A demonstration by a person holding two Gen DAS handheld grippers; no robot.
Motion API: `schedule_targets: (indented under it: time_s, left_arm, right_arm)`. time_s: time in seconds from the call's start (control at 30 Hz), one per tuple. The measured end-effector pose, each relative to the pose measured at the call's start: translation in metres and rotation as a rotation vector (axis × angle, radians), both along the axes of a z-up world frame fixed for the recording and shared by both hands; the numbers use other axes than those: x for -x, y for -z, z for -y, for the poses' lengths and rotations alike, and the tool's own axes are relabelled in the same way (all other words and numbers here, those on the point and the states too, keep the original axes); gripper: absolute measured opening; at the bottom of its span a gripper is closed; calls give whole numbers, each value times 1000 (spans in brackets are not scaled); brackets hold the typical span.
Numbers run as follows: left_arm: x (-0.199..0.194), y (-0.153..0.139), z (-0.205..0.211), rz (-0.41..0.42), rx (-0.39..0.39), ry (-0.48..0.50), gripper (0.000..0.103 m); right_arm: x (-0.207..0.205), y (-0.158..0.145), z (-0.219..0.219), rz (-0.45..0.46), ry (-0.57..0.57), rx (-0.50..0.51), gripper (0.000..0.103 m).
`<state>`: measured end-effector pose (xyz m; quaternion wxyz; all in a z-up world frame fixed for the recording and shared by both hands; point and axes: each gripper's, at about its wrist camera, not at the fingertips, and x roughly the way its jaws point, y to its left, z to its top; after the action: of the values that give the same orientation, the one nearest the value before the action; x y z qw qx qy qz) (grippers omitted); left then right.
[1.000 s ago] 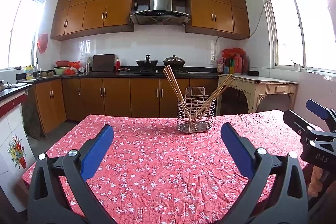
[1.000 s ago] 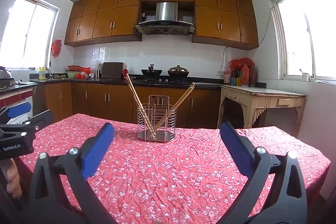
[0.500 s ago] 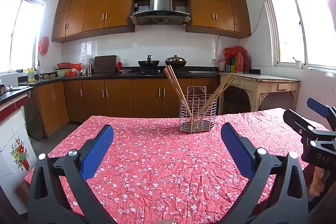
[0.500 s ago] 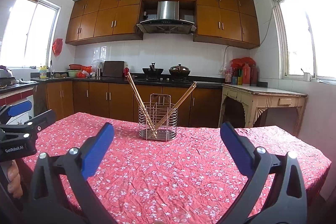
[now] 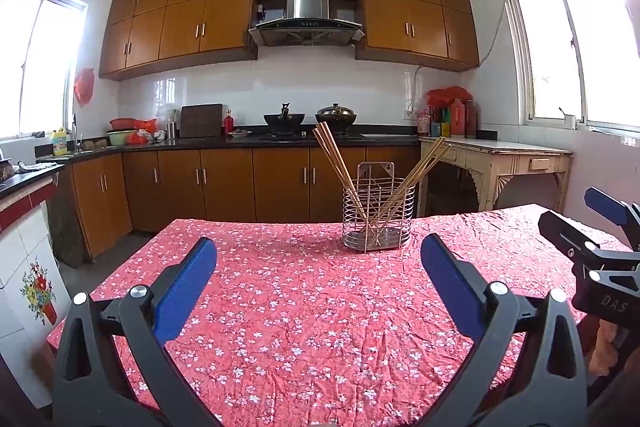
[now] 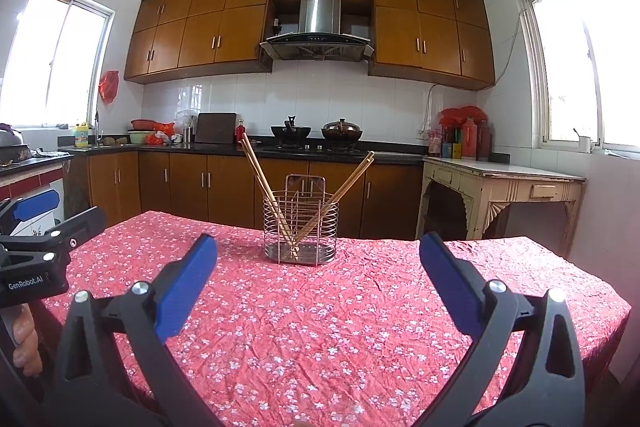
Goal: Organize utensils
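Behind us stands a kitchen with brown cabinets, and in front lies the table in its red flowered cloth (image 5: 304,307). At its far middle we see the wire utensil holder (image 6: 300,227), with chopsticks (image 6: 262,183) leaning outward to both sides, so they seem already put away. We hold our left gripper (image 5: 316,267) and right gripper (image 6: 318,267) low over the cloth, both spread wide and empty, well apart from the holder.

One wire holder (image 5: 378,217); chopsticks (image 5: 340,167), two bunches, number unclear.
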<state>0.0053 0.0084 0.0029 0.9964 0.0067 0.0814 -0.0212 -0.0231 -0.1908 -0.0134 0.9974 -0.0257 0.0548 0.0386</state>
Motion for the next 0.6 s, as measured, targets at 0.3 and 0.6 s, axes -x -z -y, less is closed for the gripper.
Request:
schedule_targets:
  time_s: [0.3,0.6]
  left_arm:
    - [-1,0,-3,-9,16,2,101]
    - [-3,0,-5,-19,22,8,101]
  right_arm:
    - [0,0,0,0,0,-1,99]
    - [0,0,0,-1,1,-1,99]
